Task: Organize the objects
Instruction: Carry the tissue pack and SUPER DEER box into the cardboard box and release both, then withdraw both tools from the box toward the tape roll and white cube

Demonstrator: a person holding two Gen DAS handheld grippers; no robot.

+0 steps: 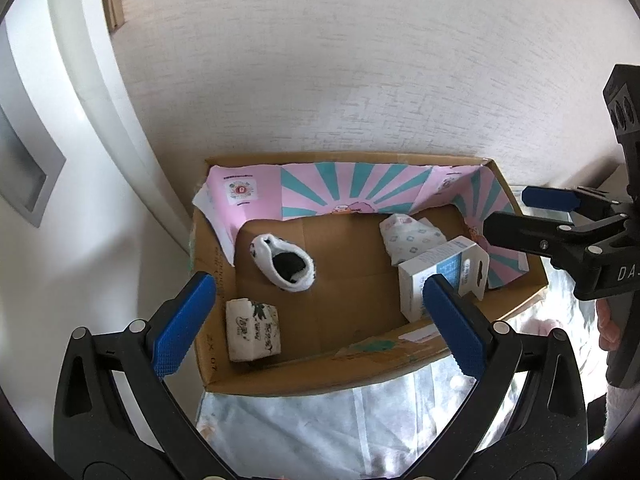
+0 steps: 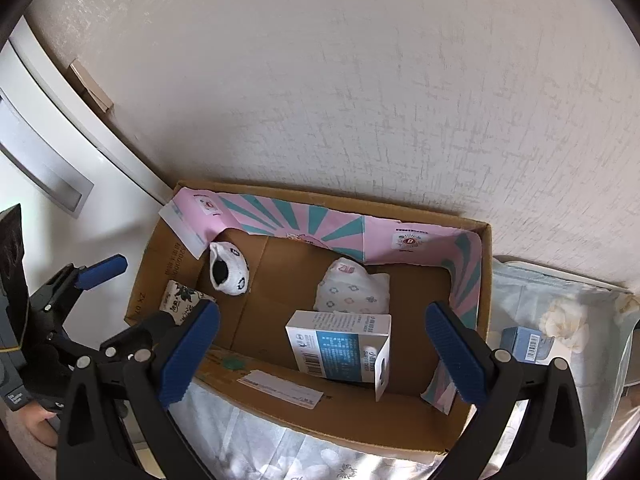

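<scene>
An open cardboard box (image 1: 304, 378) (image 2: 348, 428) lined with pink and teal paper stands against the wall. Inside lie a rolled white sock (image 1: 286, 264) (image 2: 230, 272), a tissue pack with dark leaf print (image 1: 252, 330) (image 2: 182, 298), a patterned white pouch (image 1: 412, 236) (image 2: 352, 292) and a white and blue carton (image 1: 436, 276) (image 2: 340, 348). My left gripper (image 1: 320, 320) is open and empty above the box's near left side; it also shows in the right wrist view (image 2: 92, 288). My right gripper (image 2: 320, 344) is open and empty above the carton; it also shows in the left wrist view (image 1: 532, 212).
The box sits on a pale floral cloth (image 1: 340, 428) (image 2: 560, 320). A small blue-grey carton (image 2: 526, 342) lies on the cloth to the box's right. A textured white wall (image 1: 340, 60) rises behind, and a white door frame (image 1: 92, 80) stands left.
</scene>
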